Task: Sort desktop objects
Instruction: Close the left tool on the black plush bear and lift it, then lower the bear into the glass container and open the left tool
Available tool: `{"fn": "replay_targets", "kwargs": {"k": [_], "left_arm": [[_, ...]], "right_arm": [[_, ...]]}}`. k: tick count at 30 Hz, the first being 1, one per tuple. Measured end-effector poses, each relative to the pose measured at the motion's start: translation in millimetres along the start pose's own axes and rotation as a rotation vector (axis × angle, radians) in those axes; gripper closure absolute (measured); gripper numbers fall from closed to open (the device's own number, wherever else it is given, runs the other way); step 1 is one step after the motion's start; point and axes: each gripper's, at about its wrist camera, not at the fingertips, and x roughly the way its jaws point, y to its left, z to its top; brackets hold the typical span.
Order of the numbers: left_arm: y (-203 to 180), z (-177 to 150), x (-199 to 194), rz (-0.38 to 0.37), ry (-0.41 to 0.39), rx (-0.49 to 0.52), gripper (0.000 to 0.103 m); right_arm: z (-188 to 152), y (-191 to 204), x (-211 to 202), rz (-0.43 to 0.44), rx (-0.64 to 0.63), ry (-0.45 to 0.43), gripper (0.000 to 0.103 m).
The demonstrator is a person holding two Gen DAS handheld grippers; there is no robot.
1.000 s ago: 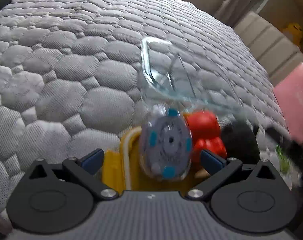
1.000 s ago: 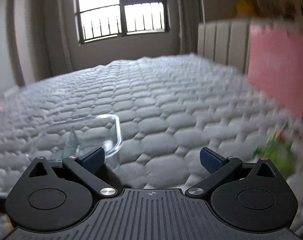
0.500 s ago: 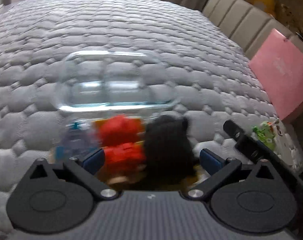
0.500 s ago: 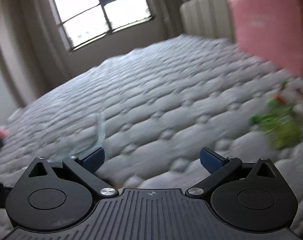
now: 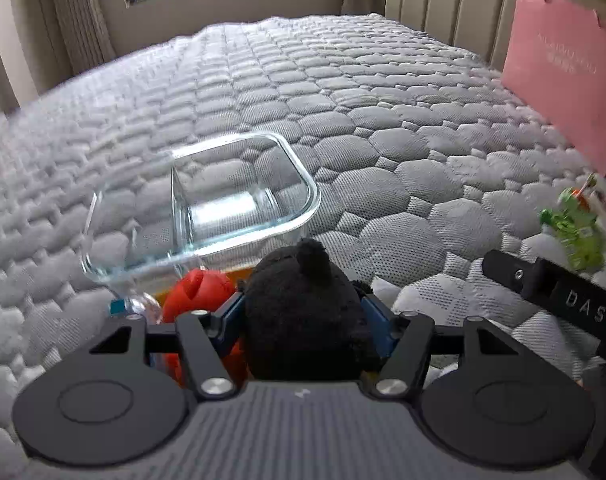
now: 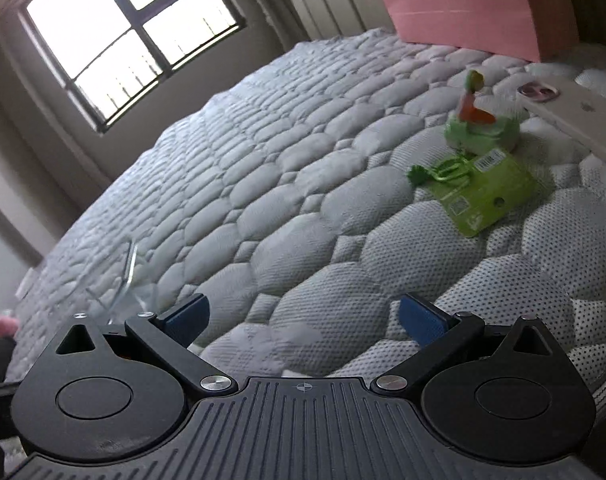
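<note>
My left gripper (image 5: 303,316) is shut on a black plush toy (image 5: 303,304), just in front of a clear two-compartment glass container (image 5: 207,200) on the quilted grey mattress (image 5: 383,120). A red toy (image 5: 195,292) and part of a clear item with blue dots (image 5: 131,306) lie left of the plush. My right gripper (image 6: 303,316) is open and empty over the mattress. A green toy figure (image 6: 481,120) on a green card (image 6: 483,196) lies ahead to its right; the toy also shows in the left wrist view (image 5: 575,228).
A pink bag (image 5: 563,72) stands at the right by the padded headboard (image 5: 443,4). A white phone (image 6: 575,112) lies beyond the green toy. The right gripper's arm (image 5: 551,292) crosses the left view's right side. A window (image 6: 127,32) is behind the bed.
My left gripper has swung right off the blue-dotted item and closed on the black plush toy. My right gripper has turned right, bringing the green toy and phone into view.
</note>
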Motion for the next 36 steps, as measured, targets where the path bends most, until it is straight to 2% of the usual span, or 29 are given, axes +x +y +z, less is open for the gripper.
{"fn": "replay_targets", "kwargs": {"k": [7, 10, 11, 15, 17, 21, 27, 30, 32, 34, 36], "left_arm": [[25, 1, -29, -0.166, -0.005, -0.067, 0.039], [52, 16, -57, -0.265, -0.04, -0.133, 0.039], [62, 23, -66, -0.266, -0.064, -0.148, 0.039], [102, 59, -84, -0.154, -0.16, -0.165, 0.039], [117, 77, -72, -0.112, -0.145, -0.161, 0.039], [143, 103, -25, -0.073, -0.051, -0.182, 0.039], [153, 99, 20, -0.114, -0.003, -0.213, 0.037], [154, 96, 22, -0.09, 0.005, -0.196, 0.037], [159, 97, 11, -0.095, -0.031, -0.2, 0.033], [164, 98, -3, -0.105, -0.077, -0.218, 0.019], [166, 99, -14, -0.104, -0.104, -0.232, 0.015]], "right_arm": [[-5, 13, -10, 0.023, -0.012, 0.019, 0.0], [-9, 17, -12, 0.034, -0.002, 0.04, 0.0], [-10, 19, -12, 0.039, -0.001, 0.044, 0.0], [-12, 27, -14, 0.049, -0.018, 0.048, 0.0], [-13, 29, -11, 0.051, -0.022, 0.052, 0.0], [-16, 32, -5, 0.051, -0.03, 0.071, 0.0], [-19, 37, -2, 0.043, -0.056, 0.076, 0.0], [-19, 39, -1, 0.041, -0.067, 0.079, 0.0], [-19, 41, 0, 0.039, -0.075, 0.079, 0.0], [-21, 43, 2, 0.034, -0.08, 0.076, 0.0], [-23, 46, 3, 0.024, -0.088, 0.073, 0.0]]}}
